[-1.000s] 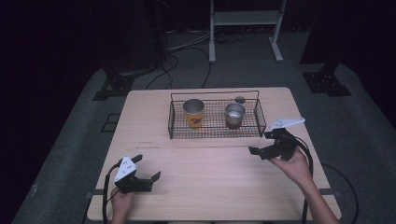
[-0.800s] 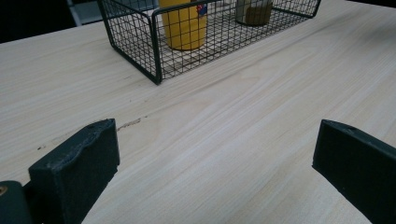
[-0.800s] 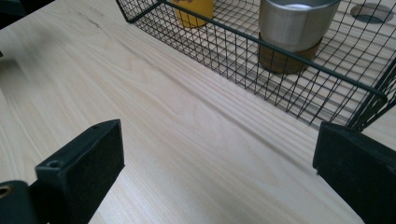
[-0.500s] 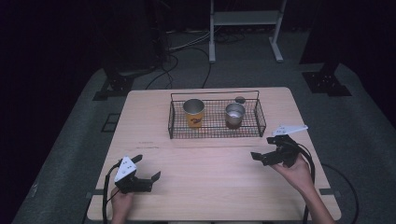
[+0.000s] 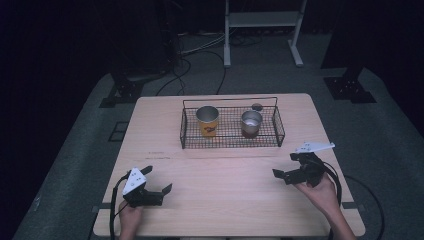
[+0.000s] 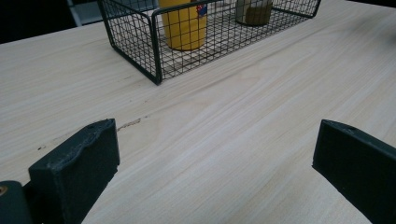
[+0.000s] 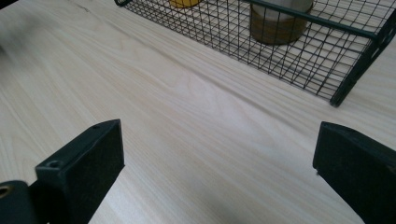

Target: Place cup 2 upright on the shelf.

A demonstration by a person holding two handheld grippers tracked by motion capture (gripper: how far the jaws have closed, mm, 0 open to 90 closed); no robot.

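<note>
Pale wood-grain table (image 5: 230, 170), black wire-grid basket (image 5: 277, 130), yellow cup (image 5: 207, 121) with a red and blue print, silver-and-brown cup (image 5: 251, 123), black-jawed grippers.

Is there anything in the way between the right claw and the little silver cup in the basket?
Only the wire basket itself. Its black mesh wall stands between the open right claw and the silver cup sitting inside. The bare wooden table lies between them otherwise, so reaching over the rim looks easiest.
</note>
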